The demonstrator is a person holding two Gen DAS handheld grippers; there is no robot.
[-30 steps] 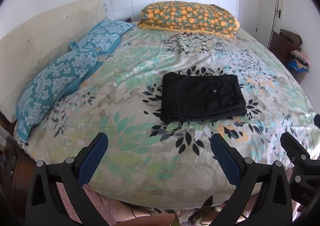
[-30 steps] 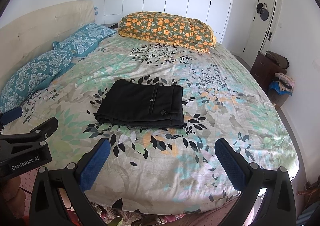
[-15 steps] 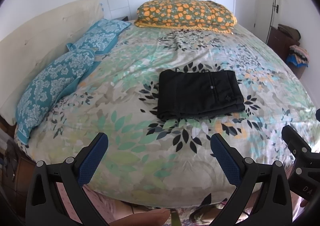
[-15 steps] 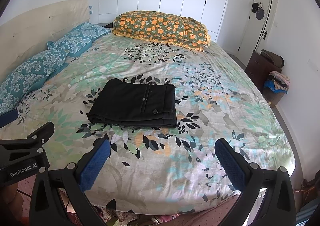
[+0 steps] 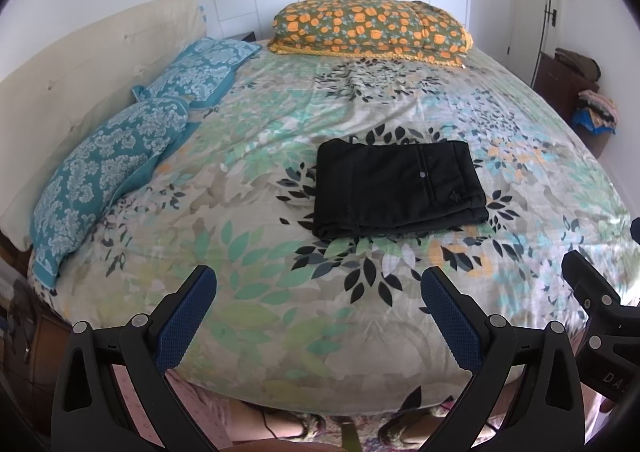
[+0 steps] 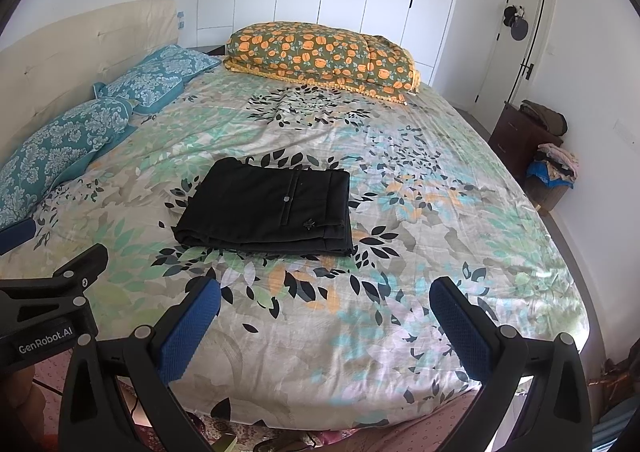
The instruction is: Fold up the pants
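Since the pants [image 5: 398, 188] lie as a flat black rectangle of several stacked layers at the centre of both frames, on the leaf-patterned bed [image 5: 248, 292], the folding looks finished or nearly so. Soft woven cloth like this should be light and limp; it will probably sag and slide open if lifted by one corner, so the safer hold seems to be the thick layered edge nearest the cameras, pinching all layers together, one grip toward each end.

Its long axis runs left to right across both frames. A pale button and a stitched pocket line show on the right half of the top face, running from the far edge toward the near one. The layered fold edges face the bottom of the frame.

At the bottom of the left wrist view, the left hand-held gripper [image 5: 318, 298] is spread wide with nothing between its blue pads, held well short of the garment. Equally wide and empty is the right hand-held gripper [image 6: 324, 302], also low in its own view. Teal pillows [image 5: 120, 168] sit at the left, an orange-flowered quilt [image 5: 372, 30] at the top.
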